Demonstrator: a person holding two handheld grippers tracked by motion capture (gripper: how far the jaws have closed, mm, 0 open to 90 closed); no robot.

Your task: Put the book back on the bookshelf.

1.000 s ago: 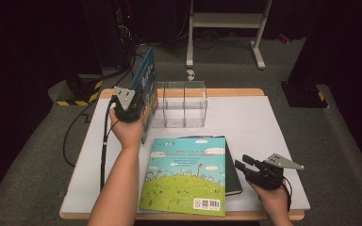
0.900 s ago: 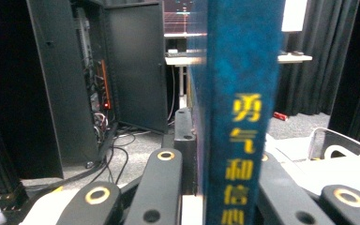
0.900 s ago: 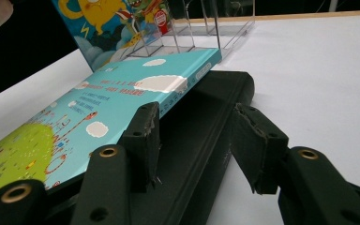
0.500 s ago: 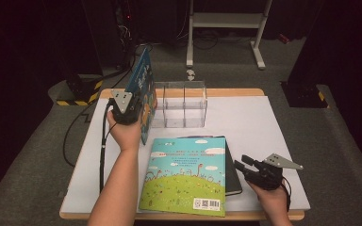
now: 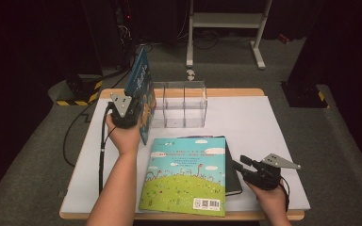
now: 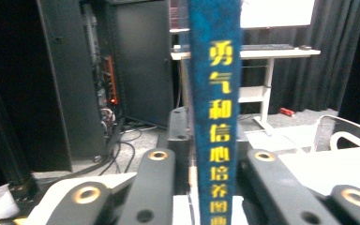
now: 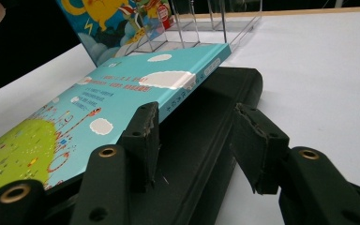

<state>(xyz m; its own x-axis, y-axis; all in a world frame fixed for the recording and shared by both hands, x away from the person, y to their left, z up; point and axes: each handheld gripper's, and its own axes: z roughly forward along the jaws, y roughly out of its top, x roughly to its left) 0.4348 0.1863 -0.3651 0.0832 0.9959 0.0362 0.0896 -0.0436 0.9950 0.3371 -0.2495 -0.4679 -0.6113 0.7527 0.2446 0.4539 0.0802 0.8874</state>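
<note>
White table [image 5: 273,141]: left tool [image 5: 139,113] clamps the upright blue book [image 5: 139,77] beside the clear rack [image 5: 184,103] — right tool [image 5: 238,165] half-open.

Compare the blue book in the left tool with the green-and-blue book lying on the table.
The blue book stands upright, clamped in the left tool; the green-and-blue book lies flat, free of either tool. The blue book stands beside the clear rack; the other rests on a black book. Both have illustrated covers.
</note>
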